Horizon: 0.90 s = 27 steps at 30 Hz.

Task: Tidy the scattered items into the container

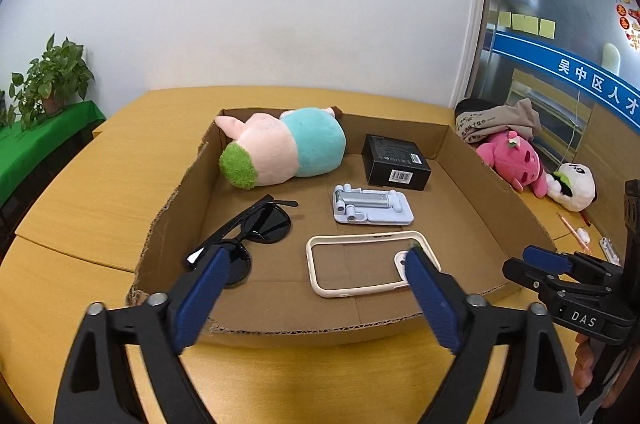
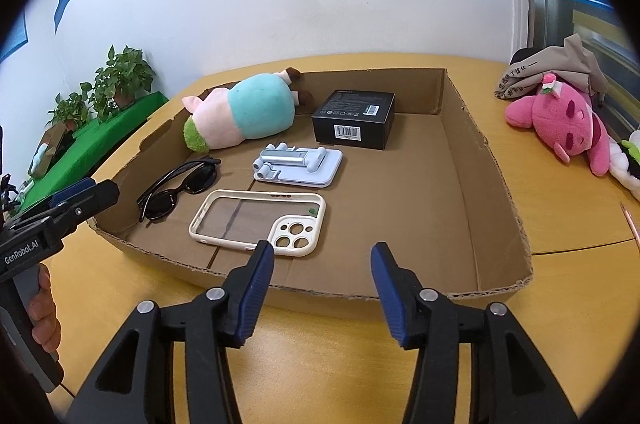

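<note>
- Box (image 2: 460, 160) holds 5 things on its floor: plush (image 2: 244, 112) at the far left, black carton (image 2: 354, 120) beside it, stand (image 2: 300, 164) in the middle, sunglasses (image 2: 176, 190) at the near left, phone case (image 2: 260, 220) at the near middle.
- Left gripper (image 1: 316, 264) has its jaws wide apart with nothing between the pads; it hangs over the near wall of the box.
- Right gripper (image 2: 322, 260) has its jaws apart too, about half as wide, and empty; it also sits at the near wall.
- Case lies flat just beyond the right gripper's left finger; in the left wrist view the left gripper's right finger overlaps the case's camera corner, but I cannot tell whether it touches.
- Sunglasses lie partly behind the left gripper's left finger, with no grip on them.
- Step in hand, as I judge it: pulling clear after a release. Best done by lifting both grippers straight back over the wall so no finger drags the case or clips the sunglasses.
- Table (image 2: 560, 208) to the right of the box carries a pink toy (image 2: 560, 128); whether it belongs to the task is unclear.
</note>
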Each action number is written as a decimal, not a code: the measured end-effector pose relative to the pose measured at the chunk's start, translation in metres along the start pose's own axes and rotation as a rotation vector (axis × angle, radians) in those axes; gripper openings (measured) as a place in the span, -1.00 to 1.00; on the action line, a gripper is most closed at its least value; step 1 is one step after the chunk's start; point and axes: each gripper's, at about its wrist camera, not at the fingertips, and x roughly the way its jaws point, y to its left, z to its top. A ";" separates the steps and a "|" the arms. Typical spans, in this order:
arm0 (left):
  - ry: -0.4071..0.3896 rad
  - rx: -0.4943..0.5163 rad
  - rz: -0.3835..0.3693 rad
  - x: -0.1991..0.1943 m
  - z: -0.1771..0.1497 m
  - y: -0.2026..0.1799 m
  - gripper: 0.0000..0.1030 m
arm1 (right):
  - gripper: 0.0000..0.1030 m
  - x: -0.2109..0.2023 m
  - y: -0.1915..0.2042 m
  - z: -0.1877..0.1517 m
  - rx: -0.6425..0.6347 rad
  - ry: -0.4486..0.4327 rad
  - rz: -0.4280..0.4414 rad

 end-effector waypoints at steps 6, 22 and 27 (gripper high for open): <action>-0.062 -0.003 0.046 -0.020 -0.002 -0.004 1.00 | 0.36 -0.015 0.010 -0.004 -0.021 -0.029 0.003; -0.024 0.027 0.115 -0.031 -0.015 -0.014 1.00 | 0.46 -0.034 0.018 -0.016 -0.026 -0.028 -0.037; -0.003 0.040 0.101 -0.031 -0.018 -0.018 1.00 | 0.46 -0.037 0.017 -0.019 -0.018 -0.024 -0.048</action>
